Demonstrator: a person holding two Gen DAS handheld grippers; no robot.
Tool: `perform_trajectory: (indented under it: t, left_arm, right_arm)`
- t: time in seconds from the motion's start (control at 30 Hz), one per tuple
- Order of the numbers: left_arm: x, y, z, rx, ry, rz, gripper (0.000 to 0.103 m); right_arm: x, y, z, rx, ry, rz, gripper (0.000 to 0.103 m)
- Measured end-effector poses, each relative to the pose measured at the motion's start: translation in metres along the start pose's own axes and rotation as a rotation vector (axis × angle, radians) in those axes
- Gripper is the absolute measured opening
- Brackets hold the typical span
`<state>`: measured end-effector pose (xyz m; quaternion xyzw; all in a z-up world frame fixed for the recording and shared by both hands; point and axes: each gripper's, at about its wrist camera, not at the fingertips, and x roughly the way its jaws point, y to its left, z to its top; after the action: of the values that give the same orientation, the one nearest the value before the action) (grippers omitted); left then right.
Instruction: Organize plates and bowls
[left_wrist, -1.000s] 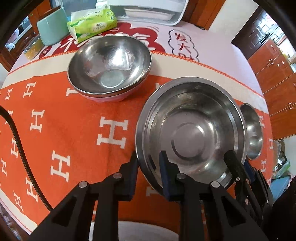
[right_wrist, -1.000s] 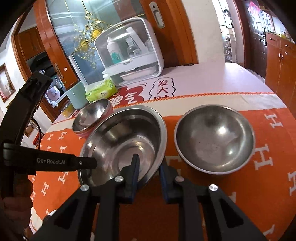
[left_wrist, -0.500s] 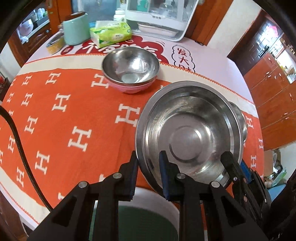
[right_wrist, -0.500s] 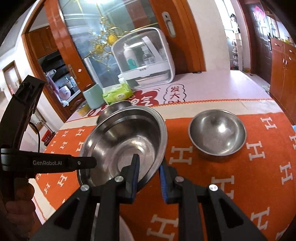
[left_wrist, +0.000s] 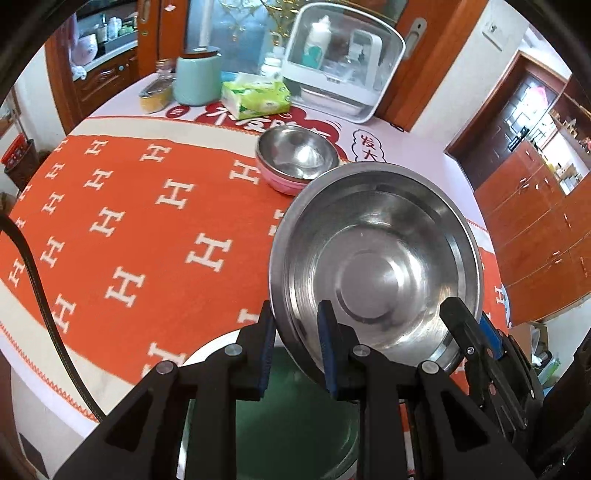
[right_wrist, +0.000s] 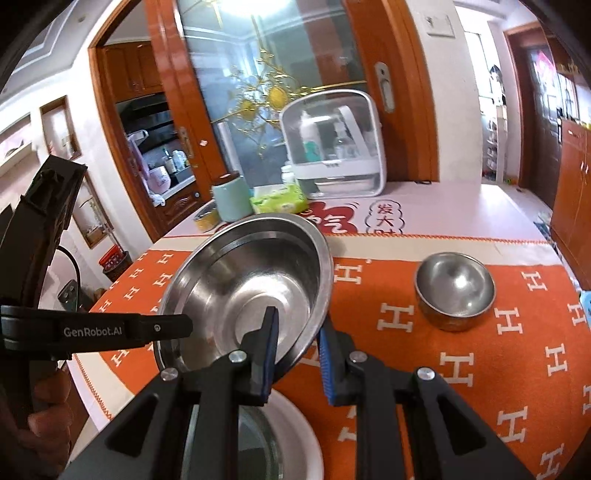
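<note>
Steel basin (left_wrist: 376, 266) pinched at its rim by left gripper (left_wrist: 295, 347) and right gripper (right_wrist: 297, 349), hiding part of the pink-based bowl (left_wrist: 295, 162); small bowl (right_wrist: 454, 291) sits apart

Ahead of the jaws, orange wooden doors (right_wrist: 402, 92) frame a glass panel (right_wrist: 266, 74); wooden cabinets (left_wrist: 546, 229) stand right.

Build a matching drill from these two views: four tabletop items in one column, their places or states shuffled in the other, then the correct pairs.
Items
1. large steel basin
2. small steel bowl
3. pink bowl
4. tissue pack

States
A. holds a nested steel bowl
B. beside the mint canister
C. gripped at the rim by both grippers
D. alone on the orange cloth

Pairs: 1-C, 2-D, 3-A, 4-B
</note>
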<state>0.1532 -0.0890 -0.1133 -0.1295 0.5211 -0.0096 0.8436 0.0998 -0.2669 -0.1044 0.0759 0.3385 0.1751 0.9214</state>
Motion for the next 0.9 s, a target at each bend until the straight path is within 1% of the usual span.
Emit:
perform_trajectory:
  t: [0.23, 0.43, 0.67, 0.9]
  left_arm:
    - [-0.037, 0.036, -0.017, -0.028, -0.059, 0.016, 0.021]
    - [-0.061, 0.074, -0.028, -0.049, -0.078, 0.031, 0.021]
    - [-0.08, 0.125, -0.04, -0.077, -0.065, 0.044, 0.021]
    - [-0.081, 0.167, -0.042, -0.071, -0.024, 0.06, 0.021]
  right_arm:
    - [-0.01, 0.042, -0.004, -0.047, -0.014, 0.044, 0.02]
    - [-0.01, 0.08, -0.009, -0.067, -0.013, 0.08, 0.02]
    - [0.0, 0.124, -0.02, -0.069, 0.01, 0.11, 0.02]
    - [0.018, 0.162, -0.033, -0.04, 0.054, 0.107, 0.02]
